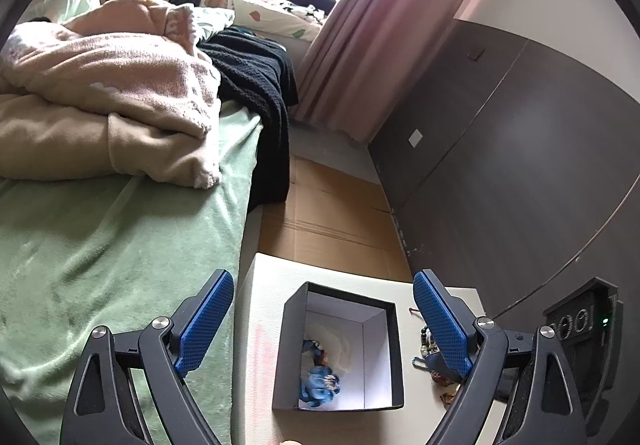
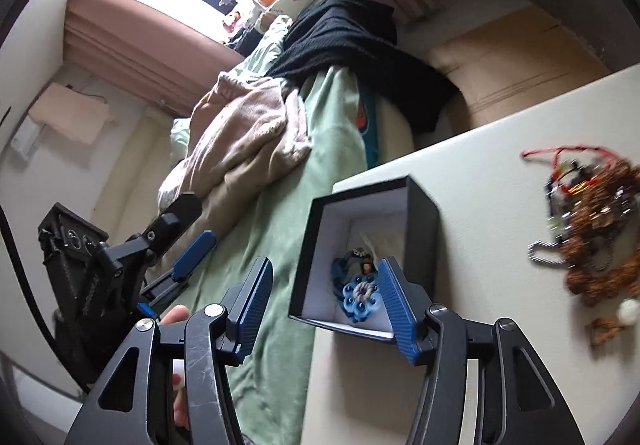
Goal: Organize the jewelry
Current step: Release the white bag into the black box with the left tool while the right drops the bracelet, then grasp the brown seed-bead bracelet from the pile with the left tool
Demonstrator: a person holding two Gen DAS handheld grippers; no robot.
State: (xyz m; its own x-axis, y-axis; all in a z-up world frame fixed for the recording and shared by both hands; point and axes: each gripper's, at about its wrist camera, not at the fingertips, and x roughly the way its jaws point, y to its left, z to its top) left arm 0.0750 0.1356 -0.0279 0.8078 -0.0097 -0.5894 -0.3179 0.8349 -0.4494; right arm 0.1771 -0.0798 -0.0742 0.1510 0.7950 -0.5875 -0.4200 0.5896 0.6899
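A black open box (image 1: 288,357) with a white lining stands on a white table (image 1: 264,309) beside the bed. Blue jewelry (image 1: 320,383) lies inside it. The box (image 2: 420,217) and a blue flower-shaped piece (image 2: 360,299) also show in the right wrist view. A pile of brown, red and silver jewelry (image 2: 596,229) lies loose on the table (image 2: 480,173) to the right of the box; part of it (image 1: 426,341) shows in the left wrist view. My left gripper (image 1: 324,289) is open above the box. My right gripper (image 2: 326,273) is open and empty over the box's near side.
A bed with a green sheet (image 1: 120,237), beige and pink blankets (image 1: 100,93) and a black garment (image 1: 260,85) lies left of the table. Cardboard (image 1: 332,213) covers the floor beyond. A dark wardrobe (image 1: 520,165) stands right. The left gripper's body (image 2: 120,257) shows in the right view.
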